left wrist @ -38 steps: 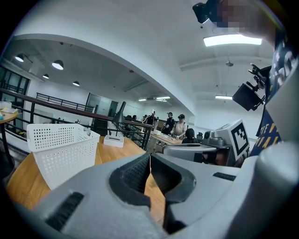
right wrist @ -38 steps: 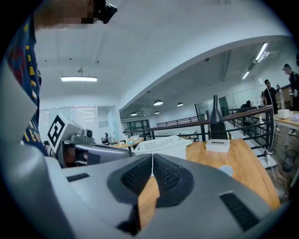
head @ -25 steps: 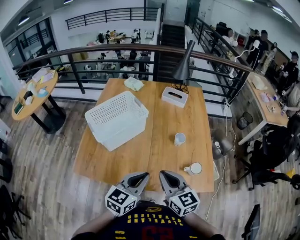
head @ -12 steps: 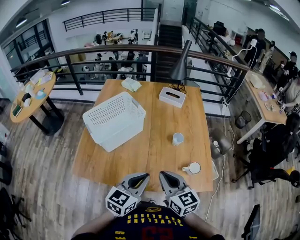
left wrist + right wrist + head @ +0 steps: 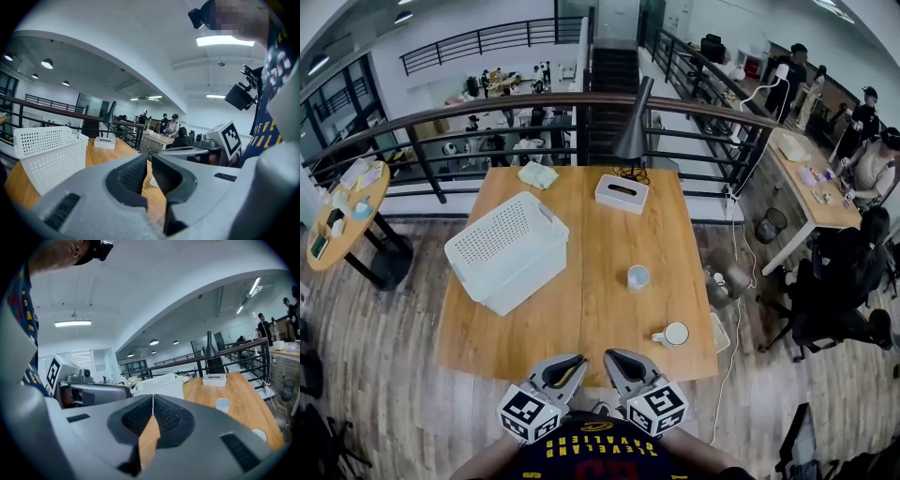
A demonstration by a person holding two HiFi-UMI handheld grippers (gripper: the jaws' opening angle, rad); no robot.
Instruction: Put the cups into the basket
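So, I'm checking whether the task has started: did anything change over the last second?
Nothing on the table moved; only the head view swung, so everything sits further left in the picture. Nothing was grasped or released. The left claw and right claw stay shut and empty at the near edge; the cup and the mug stand outside the basket.

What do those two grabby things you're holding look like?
The left tongs and right tongs are grey plastic, with curved beak-like jaws and dark ridged pads inside. Each carries a white cube printed with black square patterns. The person's shirt is dark with yellow letters.
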